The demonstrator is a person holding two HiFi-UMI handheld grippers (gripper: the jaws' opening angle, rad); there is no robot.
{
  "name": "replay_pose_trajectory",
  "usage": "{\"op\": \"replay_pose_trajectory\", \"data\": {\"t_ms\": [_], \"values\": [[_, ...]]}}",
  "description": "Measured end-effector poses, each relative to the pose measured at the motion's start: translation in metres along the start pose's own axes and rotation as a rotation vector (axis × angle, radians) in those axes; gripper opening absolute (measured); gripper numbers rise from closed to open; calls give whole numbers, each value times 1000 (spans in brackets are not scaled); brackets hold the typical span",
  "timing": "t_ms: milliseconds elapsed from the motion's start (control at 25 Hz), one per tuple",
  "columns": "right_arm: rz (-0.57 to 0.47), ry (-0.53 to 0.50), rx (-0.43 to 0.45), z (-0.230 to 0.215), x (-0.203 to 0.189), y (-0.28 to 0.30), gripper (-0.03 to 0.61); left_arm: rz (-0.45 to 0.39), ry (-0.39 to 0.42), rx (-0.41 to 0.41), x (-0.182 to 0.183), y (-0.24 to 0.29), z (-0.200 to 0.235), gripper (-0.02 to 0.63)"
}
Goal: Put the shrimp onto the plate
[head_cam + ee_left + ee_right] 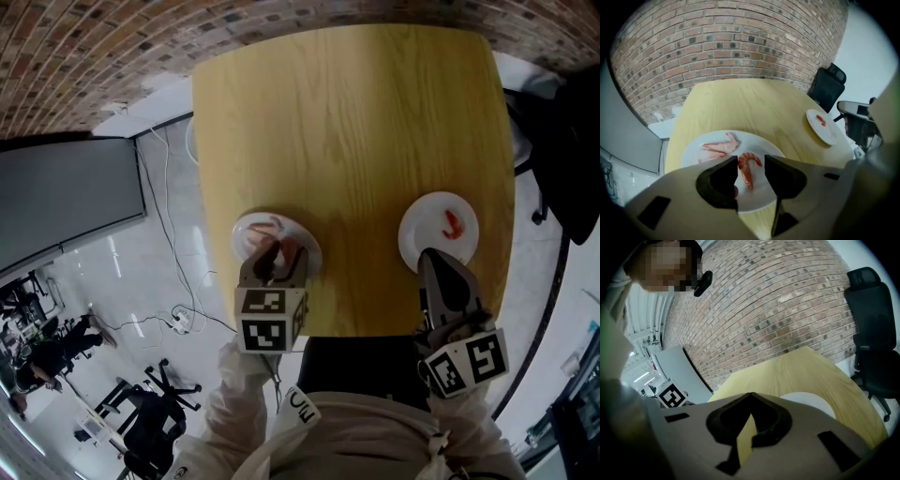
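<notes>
On the wooden table (347, 122) stand two white plates. The left plate (693, 152) holds a pale pink shrimp (721, 145) and a red shrimp (748, 169). My left gripper (751, 163) points steeply down over it, open; the red shrimp lies on the plate between the jaws, and the pads stand clear of it. In the head view the left gripper (272, 258) covers the near half of that plate (300, 234). The right plate (422, 234) carries one red shrimp (453, 223). My right gripper (428, 258) hovers at its near rim, jaws together, empty.
A black office chair (874, 324) stands to the right of the table, in front of the brick wall (731, 42). A grey panel (66, 197) and cables on the floor lie to the left. The table's near edge runs just under both grippers.
</notes>
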State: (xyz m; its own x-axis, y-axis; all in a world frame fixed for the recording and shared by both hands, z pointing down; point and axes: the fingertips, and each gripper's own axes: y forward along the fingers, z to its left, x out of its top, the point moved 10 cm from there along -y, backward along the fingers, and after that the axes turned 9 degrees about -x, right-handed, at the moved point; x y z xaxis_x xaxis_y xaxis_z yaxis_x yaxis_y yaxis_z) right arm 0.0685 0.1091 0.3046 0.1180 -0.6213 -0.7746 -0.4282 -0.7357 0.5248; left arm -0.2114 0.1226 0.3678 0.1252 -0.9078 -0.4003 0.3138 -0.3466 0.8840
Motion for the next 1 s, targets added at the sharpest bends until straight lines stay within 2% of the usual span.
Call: {"op": "replay_pose_trajectory", "data": {"t_ms": [1000], "values": [[-2, 19, -7, -9, -2, -6, 25, -27, 46, 34, 2, -4, -4, 161]]}}
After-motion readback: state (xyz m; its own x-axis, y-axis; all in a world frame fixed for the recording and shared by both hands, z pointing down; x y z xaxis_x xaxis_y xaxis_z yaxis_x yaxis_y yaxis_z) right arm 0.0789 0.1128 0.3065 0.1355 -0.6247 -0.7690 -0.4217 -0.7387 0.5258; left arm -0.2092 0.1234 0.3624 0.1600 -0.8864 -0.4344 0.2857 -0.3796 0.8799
